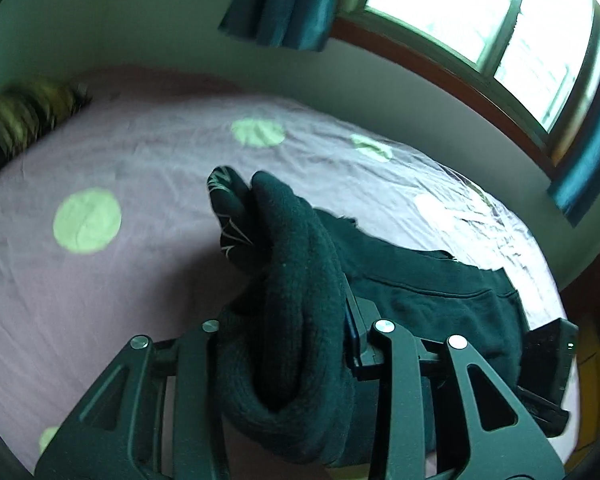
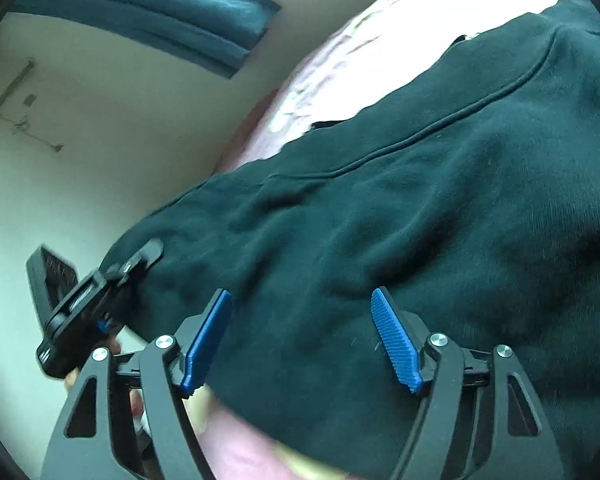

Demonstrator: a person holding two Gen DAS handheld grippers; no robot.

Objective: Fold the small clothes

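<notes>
In the left wrist view my left gripper (image 1: 288,320) is shut on a bunched dark knit piece (image 1: 296,264). It rises thick between the fingers, and a dark fabric with thin white lines (image 1: 228,216) is tucked against it. A larger dark green garment (image 1: 440,288) lies flat on the bed behind it. In the right wrist view my right gripper (image 2: 300,296) stands open just above that same garment (image 2: 420,200), its blue pads (image 2: 396,340) wide apart with nothing pinched. The left gripper (image 2: 144,254) shows at the garment's left edge, held by a hand.
The bed sheet (image 1: 100,280) is pale lilac with light green dots. A striped pillow (image 1: 24,116) lies at the far left. A window (image 1: 500,20) with teal curtains (image 1: 284,0) is behind the bed. A pale wall (image 2: 100,140) borders the bed's side.
</notes>
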